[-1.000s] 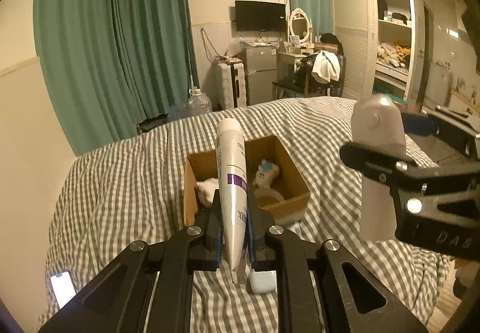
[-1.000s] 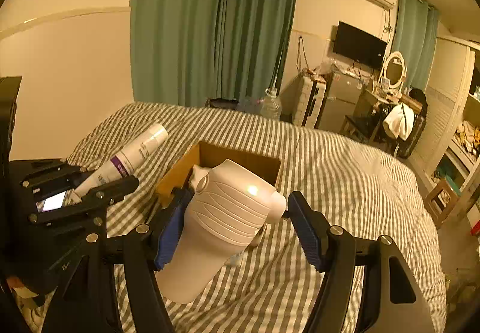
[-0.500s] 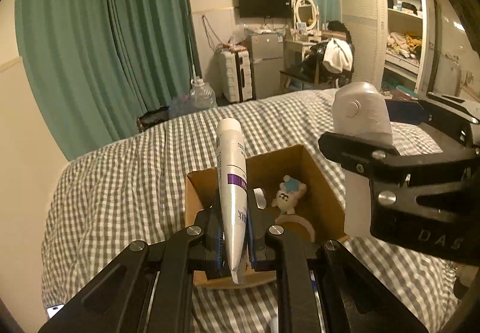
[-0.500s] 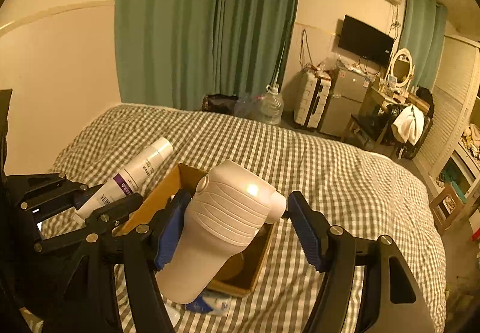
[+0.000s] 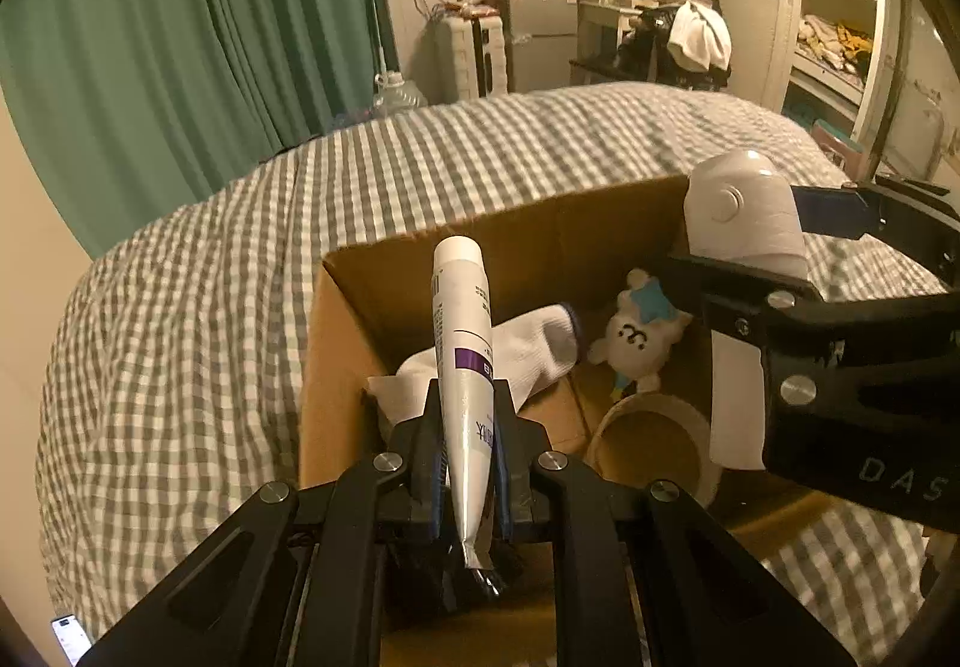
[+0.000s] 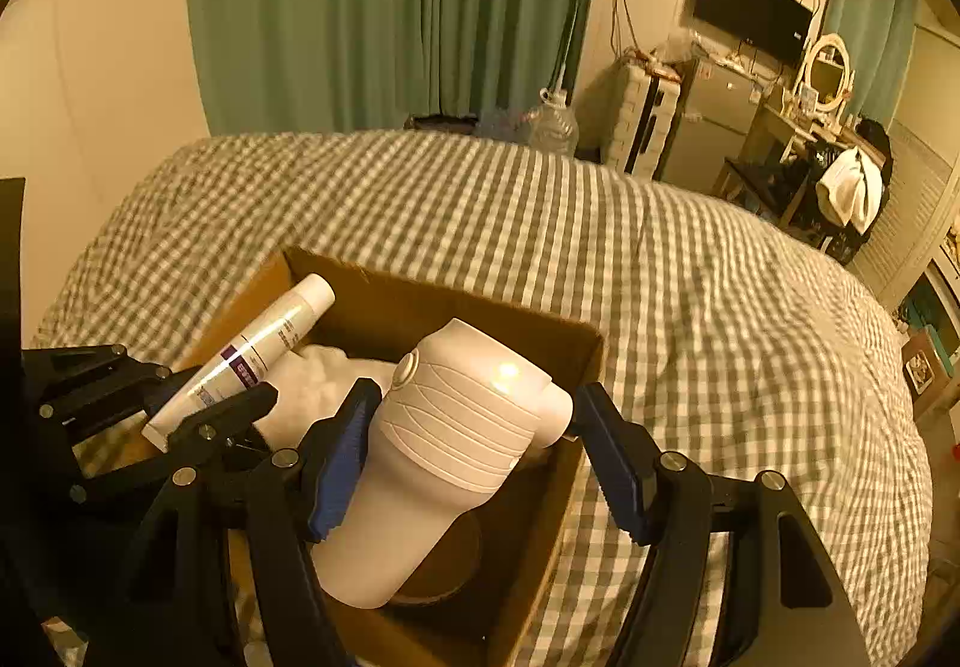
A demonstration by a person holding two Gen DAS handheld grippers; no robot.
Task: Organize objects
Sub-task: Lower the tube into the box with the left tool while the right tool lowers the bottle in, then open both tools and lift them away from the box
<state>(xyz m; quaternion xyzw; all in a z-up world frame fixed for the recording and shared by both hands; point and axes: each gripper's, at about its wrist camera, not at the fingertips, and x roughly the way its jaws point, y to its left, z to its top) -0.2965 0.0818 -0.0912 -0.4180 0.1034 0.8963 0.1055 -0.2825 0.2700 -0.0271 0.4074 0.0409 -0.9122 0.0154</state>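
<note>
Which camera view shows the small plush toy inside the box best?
The left wrist view: the plush toy lies in plain sight in the cardboard box, beside the white sock. In the right wrist view the held white bottle hides it completely.

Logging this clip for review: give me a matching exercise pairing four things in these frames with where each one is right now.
Things:
1. tube
2. white bottle
3. plush toy
4. cardboard box

Places:
A. lying inside the box
B. resting on the checked bed cover
C. clamped in the left gripper
D. held between the right gripper's fingers

Pairs: 1-C, 2-D, 3-A, 4-B. The left gripper and right gripper both hang over the open box.
</note>
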